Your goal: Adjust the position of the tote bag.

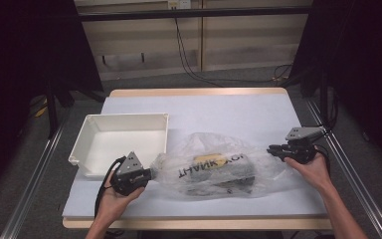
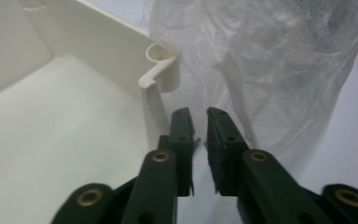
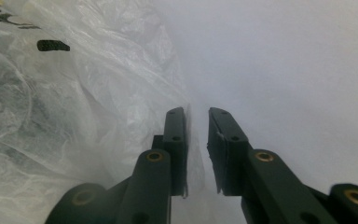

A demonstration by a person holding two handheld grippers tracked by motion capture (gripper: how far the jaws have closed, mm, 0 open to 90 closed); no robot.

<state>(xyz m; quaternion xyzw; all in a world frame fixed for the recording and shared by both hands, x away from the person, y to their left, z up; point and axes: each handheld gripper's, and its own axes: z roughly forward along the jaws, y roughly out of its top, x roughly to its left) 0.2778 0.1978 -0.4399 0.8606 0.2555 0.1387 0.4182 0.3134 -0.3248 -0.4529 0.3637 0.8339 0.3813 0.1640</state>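
The left gripper (image 1: 151, 174) sits at the near left of the table (image 1: 238, 107), its jaws slightly apart with nothing pressed between them, tips at the bag's (image 1: 214, 167) left end. The right gripper (image 1: 272, 149) is at the bag's right end, jaws likewise a little apart and clamping nothing.

The bag is thin, clear, crinkled plastic lying on its side mid-table, between the two grippers. Through it show a dark block and a yellow patch; what they are I cannot tell. Black print on it reads "THANK YOU", seen reversed.

Beyond the left gripper stands a white tray (image 1: 124, 119), just beside the bag, with nothing in it.
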